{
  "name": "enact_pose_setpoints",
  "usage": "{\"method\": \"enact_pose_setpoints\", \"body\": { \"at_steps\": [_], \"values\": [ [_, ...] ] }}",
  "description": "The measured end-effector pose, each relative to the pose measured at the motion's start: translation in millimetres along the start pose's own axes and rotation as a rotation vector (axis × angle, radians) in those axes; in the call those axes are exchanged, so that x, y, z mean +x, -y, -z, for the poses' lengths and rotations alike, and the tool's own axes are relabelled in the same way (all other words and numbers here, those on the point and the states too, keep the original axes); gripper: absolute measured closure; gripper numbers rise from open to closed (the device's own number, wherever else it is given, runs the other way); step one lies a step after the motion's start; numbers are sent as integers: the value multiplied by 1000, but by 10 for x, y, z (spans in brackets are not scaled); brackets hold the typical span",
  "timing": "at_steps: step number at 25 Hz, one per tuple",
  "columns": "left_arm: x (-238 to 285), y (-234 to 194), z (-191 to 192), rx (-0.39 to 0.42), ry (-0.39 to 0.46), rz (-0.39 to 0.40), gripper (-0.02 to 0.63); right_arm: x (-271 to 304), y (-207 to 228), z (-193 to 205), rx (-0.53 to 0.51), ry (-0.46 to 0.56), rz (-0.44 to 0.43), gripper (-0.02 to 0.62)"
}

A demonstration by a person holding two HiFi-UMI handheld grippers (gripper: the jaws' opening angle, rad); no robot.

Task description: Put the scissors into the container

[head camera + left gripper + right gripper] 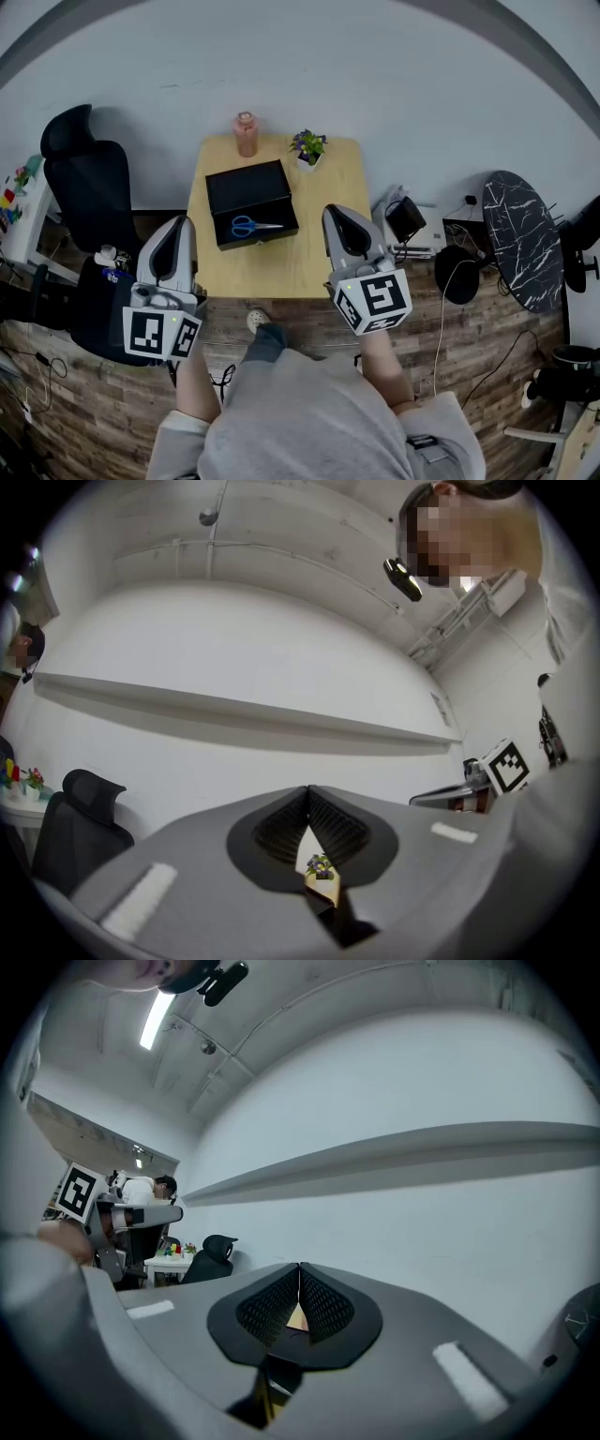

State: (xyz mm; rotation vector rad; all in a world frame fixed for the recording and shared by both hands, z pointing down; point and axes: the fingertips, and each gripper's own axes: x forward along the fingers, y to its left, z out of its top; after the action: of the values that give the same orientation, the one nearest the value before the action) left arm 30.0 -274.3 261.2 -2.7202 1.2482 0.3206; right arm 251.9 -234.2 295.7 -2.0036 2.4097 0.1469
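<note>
Hovering with empty jaws, scissors lying in the box

Nearest, the left gripper (182, 223) and right gripper (334, 212) hang short of the table (281, 267), each with its jaws clenched on nothing. Farther off, the blue-handled scissors (250, 226) lie inside the black container (246, 186). The placement looks done. If they need nudging, come straight down and part the jaws late.

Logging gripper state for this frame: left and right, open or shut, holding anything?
Left gripper: shut, tips together, holding nothing.
Right gripper: shut, tips together, holding nothing.
</note>
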Motion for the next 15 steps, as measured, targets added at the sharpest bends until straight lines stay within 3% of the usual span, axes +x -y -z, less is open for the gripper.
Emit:
{"method": "enact_pose_setpoints", "body": {
  "at_steps": [15],
  "values": [
    [-141,156,-71,-16,15,11,551,-275,-62,-184,-16,35,7,591]
  ]
}}
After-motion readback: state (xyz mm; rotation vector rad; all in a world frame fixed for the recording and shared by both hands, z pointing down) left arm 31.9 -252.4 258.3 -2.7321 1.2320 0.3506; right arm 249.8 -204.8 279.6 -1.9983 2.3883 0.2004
